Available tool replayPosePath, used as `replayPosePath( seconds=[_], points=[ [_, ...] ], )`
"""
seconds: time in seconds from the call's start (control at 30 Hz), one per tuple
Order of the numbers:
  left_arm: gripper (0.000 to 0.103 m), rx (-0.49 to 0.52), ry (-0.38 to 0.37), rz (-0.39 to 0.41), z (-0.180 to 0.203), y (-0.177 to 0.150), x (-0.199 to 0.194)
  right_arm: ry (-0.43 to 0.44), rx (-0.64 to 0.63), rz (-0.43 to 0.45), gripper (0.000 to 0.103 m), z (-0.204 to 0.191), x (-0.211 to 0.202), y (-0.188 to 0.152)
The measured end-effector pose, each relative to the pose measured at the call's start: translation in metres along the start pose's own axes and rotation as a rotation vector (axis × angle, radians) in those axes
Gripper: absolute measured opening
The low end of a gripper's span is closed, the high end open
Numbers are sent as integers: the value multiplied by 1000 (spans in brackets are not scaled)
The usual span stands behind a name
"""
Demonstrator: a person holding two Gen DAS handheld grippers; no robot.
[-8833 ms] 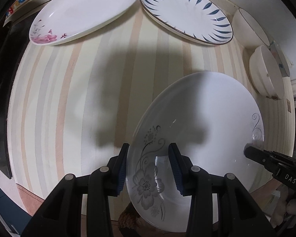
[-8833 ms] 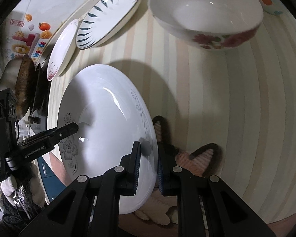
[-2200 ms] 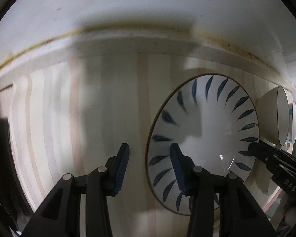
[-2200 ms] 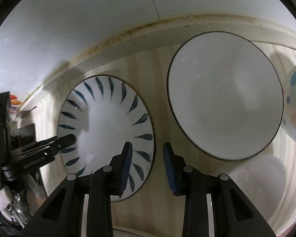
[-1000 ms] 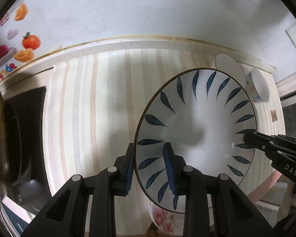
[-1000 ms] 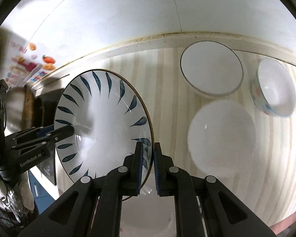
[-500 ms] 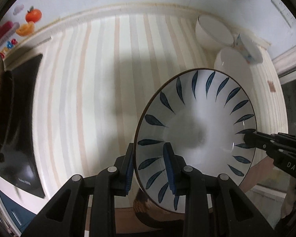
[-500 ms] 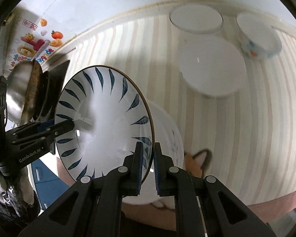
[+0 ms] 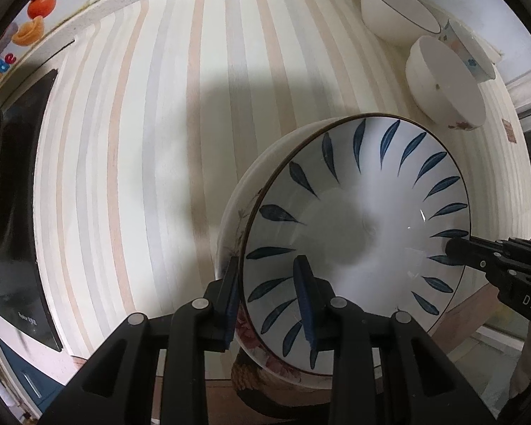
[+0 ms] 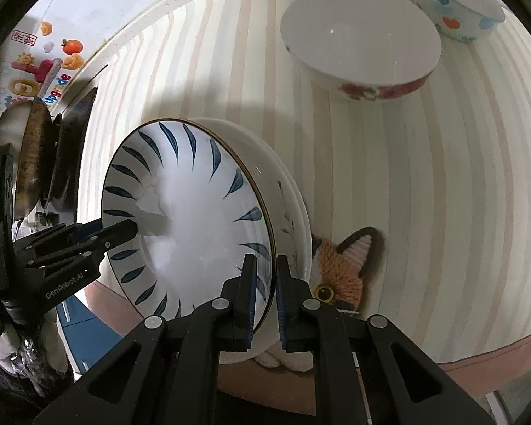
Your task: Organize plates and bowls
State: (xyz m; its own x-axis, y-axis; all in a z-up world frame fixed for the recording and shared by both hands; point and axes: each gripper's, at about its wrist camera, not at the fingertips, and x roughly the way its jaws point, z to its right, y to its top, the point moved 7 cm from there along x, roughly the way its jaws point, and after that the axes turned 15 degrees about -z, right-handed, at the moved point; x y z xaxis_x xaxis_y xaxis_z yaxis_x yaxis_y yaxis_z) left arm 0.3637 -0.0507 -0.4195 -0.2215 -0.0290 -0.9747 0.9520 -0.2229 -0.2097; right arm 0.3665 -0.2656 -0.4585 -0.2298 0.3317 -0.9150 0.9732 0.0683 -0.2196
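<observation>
A white plate with blue leaf marks is held level between both grippers. My left gripper is shut on its left rim, and it enters the right wrist view from the left. My right gripper is shut on the opposite rim of the plate, and its tip shows in the left wrist view. Directly under the plate lies a stack of white flowered plates, whose rims show beside it. I cannot tell whether the held plate touches the stack.
On the striped tablecloth stand a red-flowered bowl, a heart-patterned bowl and a blue-rimmed white bowl. A cat-shaped mat lies beside the stack. A black cooktop and a pan are at the left.
Both grippers have carried the blue-leaf plate away from the back wall and down, over the stack near the table's front edge. Both grips are unchanged.
</observation>
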Motion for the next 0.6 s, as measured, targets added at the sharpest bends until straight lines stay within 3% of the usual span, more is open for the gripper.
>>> replayPosePath(
  seconds=[0.3,0.6],
  points=[
    [29,5,5,3,6,2,4,1,2,-21,12,1,6,8],
    [29,-33,-32,-16,-2,3,5,34,47,-31,20,0,5,10]
  ],
)
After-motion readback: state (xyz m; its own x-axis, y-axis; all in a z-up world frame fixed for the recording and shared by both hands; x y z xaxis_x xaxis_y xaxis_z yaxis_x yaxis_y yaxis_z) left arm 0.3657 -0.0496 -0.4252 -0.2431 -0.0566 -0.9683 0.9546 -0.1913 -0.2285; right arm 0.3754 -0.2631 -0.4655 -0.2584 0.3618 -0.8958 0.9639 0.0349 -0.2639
